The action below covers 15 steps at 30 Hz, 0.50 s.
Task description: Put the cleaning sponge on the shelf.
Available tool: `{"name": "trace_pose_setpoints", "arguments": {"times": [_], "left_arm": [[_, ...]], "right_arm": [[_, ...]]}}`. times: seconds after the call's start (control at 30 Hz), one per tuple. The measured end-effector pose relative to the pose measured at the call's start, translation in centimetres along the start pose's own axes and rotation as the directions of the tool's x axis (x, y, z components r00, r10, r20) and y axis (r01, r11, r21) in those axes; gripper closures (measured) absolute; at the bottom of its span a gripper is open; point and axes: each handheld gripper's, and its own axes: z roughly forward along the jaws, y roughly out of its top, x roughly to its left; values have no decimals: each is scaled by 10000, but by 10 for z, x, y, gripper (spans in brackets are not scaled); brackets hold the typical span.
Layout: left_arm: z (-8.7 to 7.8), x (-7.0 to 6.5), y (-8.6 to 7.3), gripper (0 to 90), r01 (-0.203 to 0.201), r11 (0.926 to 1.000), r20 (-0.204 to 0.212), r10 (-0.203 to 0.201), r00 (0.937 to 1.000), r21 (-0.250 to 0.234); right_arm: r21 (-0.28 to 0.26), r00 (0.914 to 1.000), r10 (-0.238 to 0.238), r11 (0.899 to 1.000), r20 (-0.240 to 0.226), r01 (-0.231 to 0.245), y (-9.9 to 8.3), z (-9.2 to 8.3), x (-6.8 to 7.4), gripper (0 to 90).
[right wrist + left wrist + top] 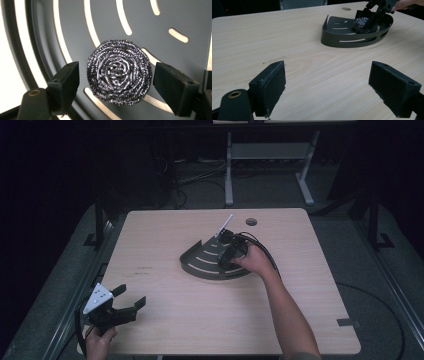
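1. The steel wool scourer (119, 72) lies flat on the slotted floor of the dark corner shelf (200, 266), which sits a little right of the table's (165, 320) middle, toward the far side. From the left gripper view the scourer (360, 25) sits in the right half of the shelf (342, 40), near its back wall.

2. The right gripper (229, 251) reaches down into the shelf from the right. In the right gripper view its jaws stand spread on either side of the scourer, with a thin gap showing at each pad, so nothing is pinched.

3. Judged by its look, the scourer is light, springy and loosely coiled. It should squash under the pads and spring back when let go. Its wiry surface is rough, so it is unlikely to slip, though loose strands could snag on a slot edge.

4. The best hold looks to be across its round sides at mid-height, pads opposite each other, much as they are lined up now.

5. The right forearm stretches out from the near right edge, wrist bent so the gripper tips downward into the shelf, its cable trailing off behind the hand.

6. The left gripper (124, 305) rests at the near left corner of the table, held low in the person's hand, jaws wide apart over bare tabletop and well away from the shelf.
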Motion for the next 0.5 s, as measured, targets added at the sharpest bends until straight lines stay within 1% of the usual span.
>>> {"name": "trace_pose_setpoints", "arguments": {"times": [0.1,0.27,0.3,0.33,0.37,0.4,0.5], "left_arm": [[0,0,0,133,-27,10000,22,27,10000,-7],[-1,0,0,133,22,10000,0,-22,10000,-29],[-1,1,-1,133,-20,10000,0,20,10000,24],[-1,1,-1,133,-20,10000,0,20,10000,24],[-2,1,-1,133,19,10000,-33,-19,10000,3],[-2,1,-1,133,70,10000,-29,-71,10000,-32],[-2,0,-1,133,44,10000,-26,-44,10000,6]], "right_arm": [[-67,10000,-65,10000,27,65,-2,-7,1,198],[-263,10000,-32,9996,65,34,-5,-15,2,188],[-329,10000,-57,9994,31,58,-7,-19,3,187],[-329,10000,-57,9994,31,58,-7,-19,3,187],[-427,9999,-83,9990,108,87,-10,-23,5,184],[-427,9999,-83,9990,108,87,-10,-23,5,184],[-494,9999,-108,9987,10,109,-17,-29,9,184]]}}
